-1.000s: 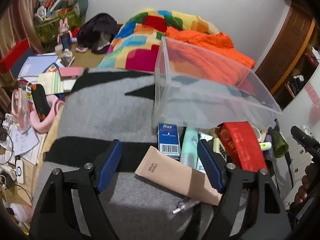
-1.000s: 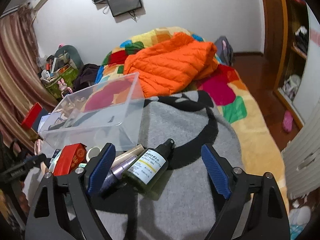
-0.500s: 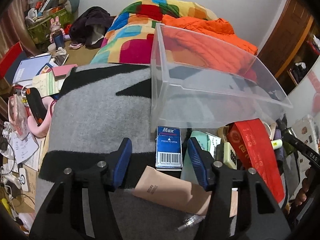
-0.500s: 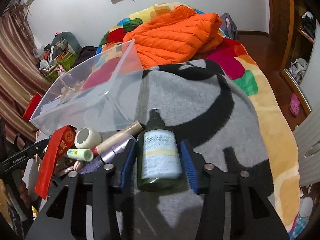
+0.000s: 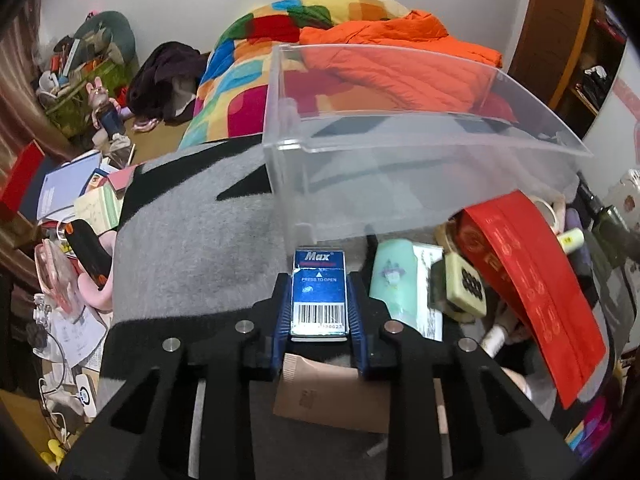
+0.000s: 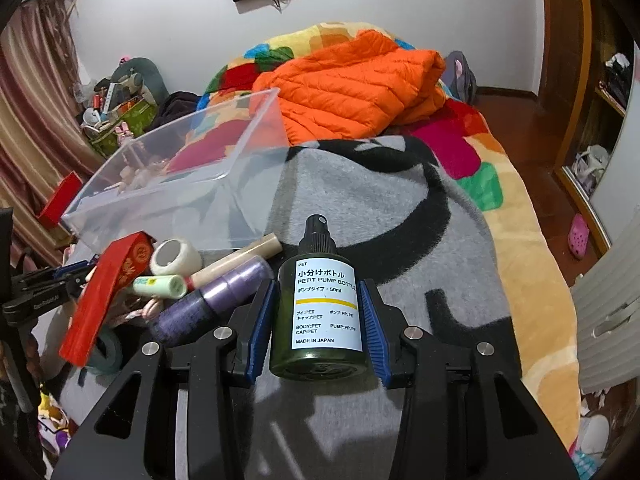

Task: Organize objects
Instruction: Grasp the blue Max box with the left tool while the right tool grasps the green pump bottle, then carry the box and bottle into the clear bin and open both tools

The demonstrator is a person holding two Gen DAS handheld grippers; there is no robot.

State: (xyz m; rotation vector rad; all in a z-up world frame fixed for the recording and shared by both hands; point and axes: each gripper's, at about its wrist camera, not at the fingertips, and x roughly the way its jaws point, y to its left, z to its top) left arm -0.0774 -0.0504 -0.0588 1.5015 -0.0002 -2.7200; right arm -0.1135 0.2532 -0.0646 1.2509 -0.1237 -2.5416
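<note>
My left gripper (image 5: 319, 312) is shut on a small blue Max box (image 5: 319, 294) with a barcode, just in front of the clear plastic bin (image 5: 400, 148) on the grey blanket. My right gripper (image 6: 318, 320) is shut on a dark green pump bottle (image 6: 320, 312) with a white label, right of the same bin (image 6: 168, 176). Between the grippers lies a pile: a red packet (image 5: 528, 292), a mint tube (image 5: 394, 276), a beige tube (image 5: 332, 396), a purple bottle (image 6: 216, 296), a tape roll (image 6: 174, 258).
An orange jacket (image 6: 356, 88) and a colourful quilt (image 5: 256, 64) lie behind the bin. Books and clutter (image 5: 68, 196) sit on the left beside the bed. The grey and black blanket (image 6: 440, 256) stretches to the right. The left gripper shows at the right view's left edge (image 6: 44, 284).
Both grippers moved forward and closed: the left onto the blue Max box, the right onto the green pump bottle. Both were open a second ago.
</note>
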